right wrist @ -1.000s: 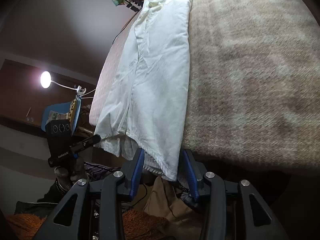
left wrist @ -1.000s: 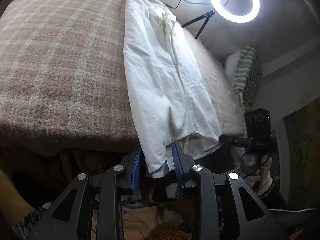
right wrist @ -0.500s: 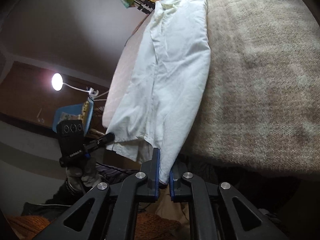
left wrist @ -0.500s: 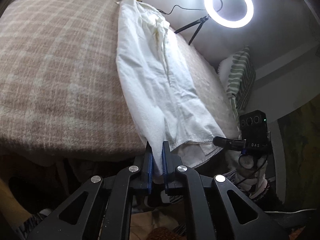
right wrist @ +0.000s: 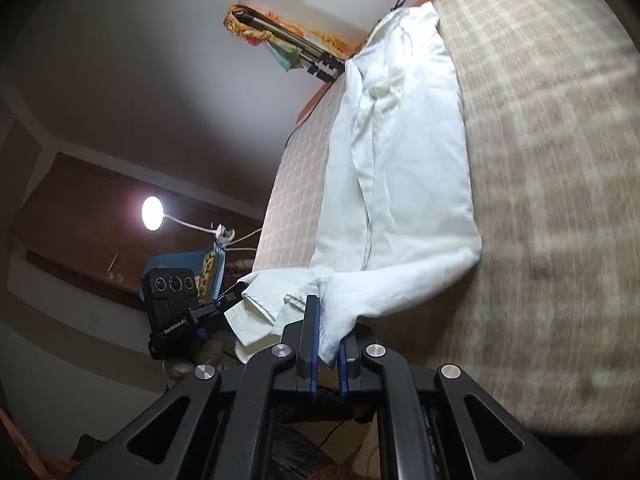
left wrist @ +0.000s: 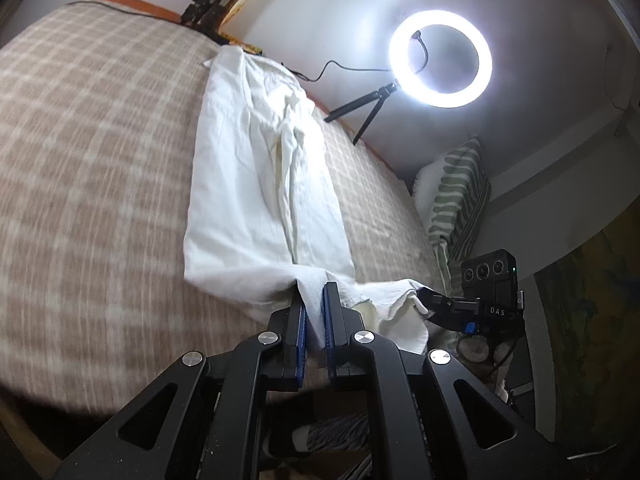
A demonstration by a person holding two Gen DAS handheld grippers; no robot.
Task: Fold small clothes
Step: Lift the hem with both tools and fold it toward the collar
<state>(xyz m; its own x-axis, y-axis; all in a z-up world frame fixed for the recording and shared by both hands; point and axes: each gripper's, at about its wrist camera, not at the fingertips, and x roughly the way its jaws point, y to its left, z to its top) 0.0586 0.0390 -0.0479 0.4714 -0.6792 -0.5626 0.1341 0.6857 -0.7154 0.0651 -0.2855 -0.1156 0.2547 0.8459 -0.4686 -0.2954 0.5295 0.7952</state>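
A long white garment [left wrist: 256,184] lies lengthwise on a beige checked bedspread [left wrist: 88,168], folded into a narrow strip. Its near hem is lifted off the bed edge. My left gripper [left wrist: 314,300] is shut on the hem's left corner, cloth pinched between the blue pads. The right wrist view shows the same white garment [right wrist: 404,168] with my right gripper [right wrist: 326,328] shut on the other corner of the hem. Each view also catches the opposite gripper: the right gripper [left wrist: 444,300] and the left gripper [right wrist: 228,296], both holding the raised hem.
A lit ring light [left wrist: 440,64] on a small tripod stands at the bed's far side. A green striped pillow [left wrist: 456,208] leans by the wall. A desk lamp [right wrist: 152,212] glows left in the right wrist view. Clutter lies on the floor below the bed edge.
Both grippers closed on the hanging hem corners, then rose and moved over the bed, lifting the hem off the edge so it folds back toward the garment.
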